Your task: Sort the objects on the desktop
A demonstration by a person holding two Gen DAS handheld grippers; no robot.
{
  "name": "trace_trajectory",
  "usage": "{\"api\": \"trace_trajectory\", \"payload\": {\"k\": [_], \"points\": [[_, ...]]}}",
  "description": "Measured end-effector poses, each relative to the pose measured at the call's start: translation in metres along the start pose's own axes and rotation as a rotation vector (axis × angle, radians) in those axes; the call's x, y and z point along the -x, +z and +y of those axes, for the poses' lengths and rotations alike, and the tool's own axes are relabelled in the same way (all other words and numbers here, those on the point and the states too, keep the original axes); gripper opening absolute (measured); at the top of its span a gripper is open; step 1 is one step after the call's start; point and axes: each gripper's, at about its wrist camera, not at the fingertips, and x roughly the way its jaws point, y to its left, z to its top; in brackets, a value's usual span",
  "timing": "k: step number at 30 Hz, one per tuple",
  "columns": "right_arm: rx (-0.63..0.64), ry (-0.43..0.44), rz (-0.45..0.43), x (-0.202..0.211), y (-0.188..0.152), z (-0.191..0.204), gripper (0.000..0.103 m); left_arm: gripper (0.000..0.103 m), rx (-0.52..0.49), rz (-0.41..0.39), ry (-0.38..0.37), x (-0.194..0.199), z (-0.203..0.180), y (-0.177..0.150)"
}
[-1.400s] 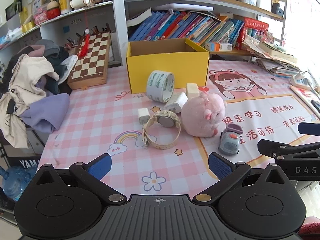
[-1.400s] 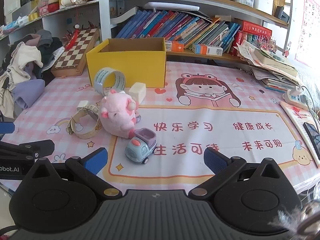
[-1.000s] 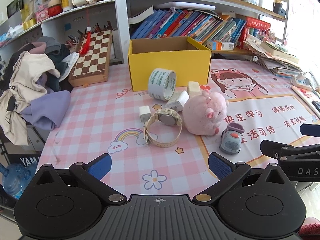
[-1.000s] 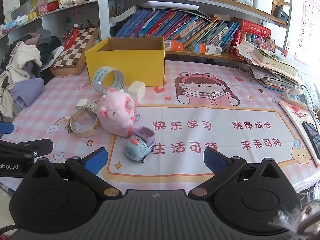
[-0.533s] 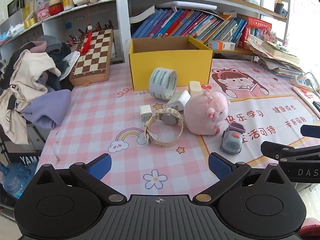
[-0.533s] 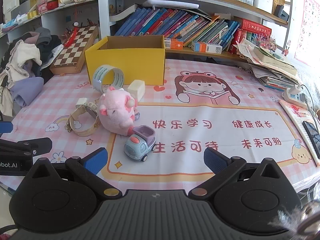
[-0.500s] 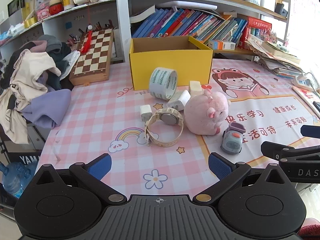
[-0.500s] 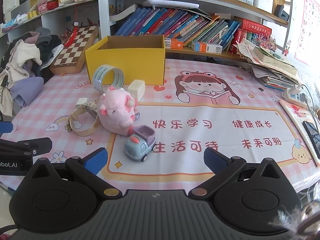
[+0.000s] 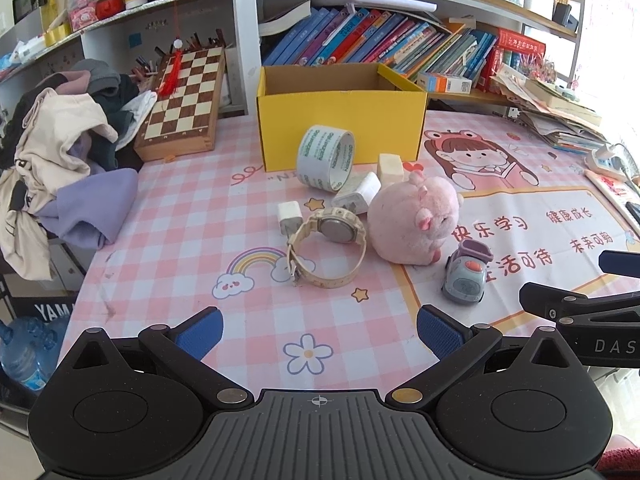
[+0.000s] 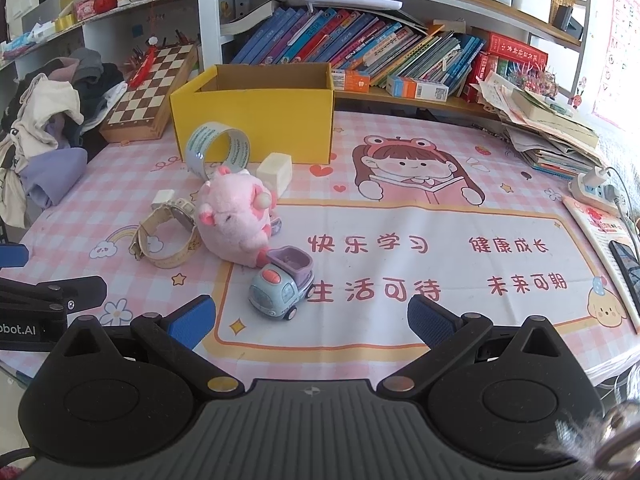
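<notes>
Now: toy truck (image 10: 281, 288) dead ahead of right gripper (image 10: 311, 320), nearest; both grippers wide open, empty; left gripper (image 9: 319, 330) faces watch (image 9: 326, 252).

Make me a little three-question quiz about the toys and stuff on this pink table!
1. True or false: the yellow box has its top open.
2. Which thing touches the pink plush pig? A) chessboard B) toy truck C) power strip
3. Fill in: the tape roll stands on its edge in front of the yellow ____.

Key: 1 true; 2 B; 3 box.
</notes>
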Motion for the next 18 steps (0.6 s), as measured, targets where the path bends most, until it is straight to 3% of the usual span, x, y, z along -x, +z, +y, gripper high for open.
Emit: {"api": "trace_trajectory", "payload": {"k": [9,18], "points": [[0.005,0.020,0.026,-0.0064,-0.0012,0.0033,0.103,0.103,-0.005,0.021,0.007,-0.0024,0.0006,-0.0018],[0.000,0.044,0.004,-0.0046,-0.0010,0.0045,0.103,0.103,-0.032,-0.006,0.031,0.0044,-0.0017,0.0027]]}}
